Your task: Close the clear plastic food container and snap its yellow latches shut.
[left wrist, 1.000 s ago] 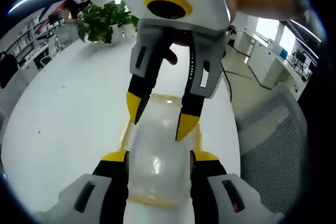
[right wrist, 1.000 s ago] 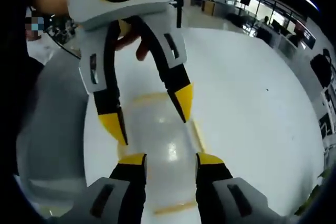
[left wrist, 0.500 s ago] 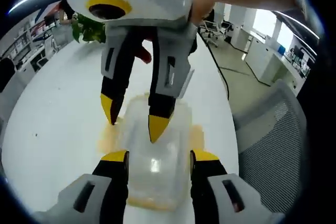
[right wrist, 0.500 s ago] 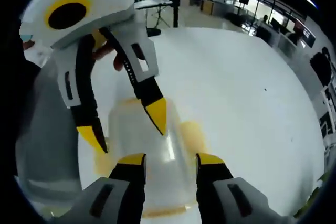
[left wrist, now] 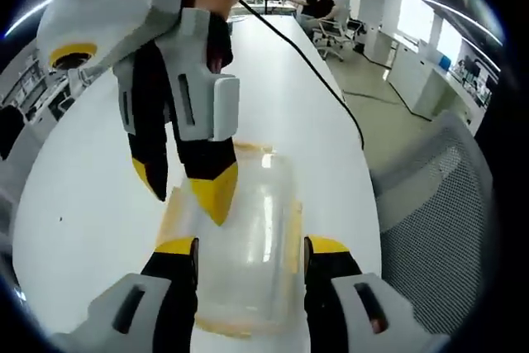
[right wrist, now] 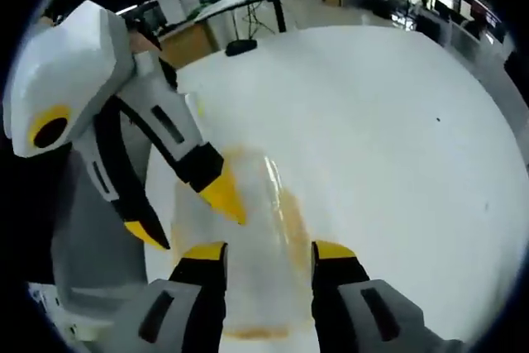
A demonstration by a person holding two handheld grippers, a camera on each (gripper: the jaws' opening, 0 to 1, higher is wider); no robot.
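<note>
A broad, glossy white surface (left wrist: pixel 91 171) with a rounded edge fills the middle of an open-plan office; a black cable (left wrist: pixel 318 80) trails along it toward the far end, where a person sits among desks and chairs. A grey mesh-backed office chair (left wrist: pixel 430 221) stands just beside the surface's edge, and bright windows line the wall beyond it.

The clear plastic food container (left wrist: pixel 244 245) lies on the surface near that edge, a rounded-corner rectangular box of smooth, slightly cloudy plastic catching a streak of ceiling light, with translucent yellow latches (left wrist: pixel 175 208) along its sides.

The left hand-held gripper (left wrist: pixel 248 247) has matte black jaws capped in yellow, set apart on either side of the container's near end; whether they touch it, I cannot tell. In the right gripper view it leans in from the left (right wrist: pixel 186 217), white-shelled, with pointed yellow tips over the container's left side.

The right hand-held gripper (right wrist: pixel 269 252) likewise has its jaws spread wide around the container (right wrist: pixel 235 262). In the left gripper view it hangs above (left wrist: pixel 186 183), fingers of a hand around its body, its tips apart over the lid's far left part.
</note>
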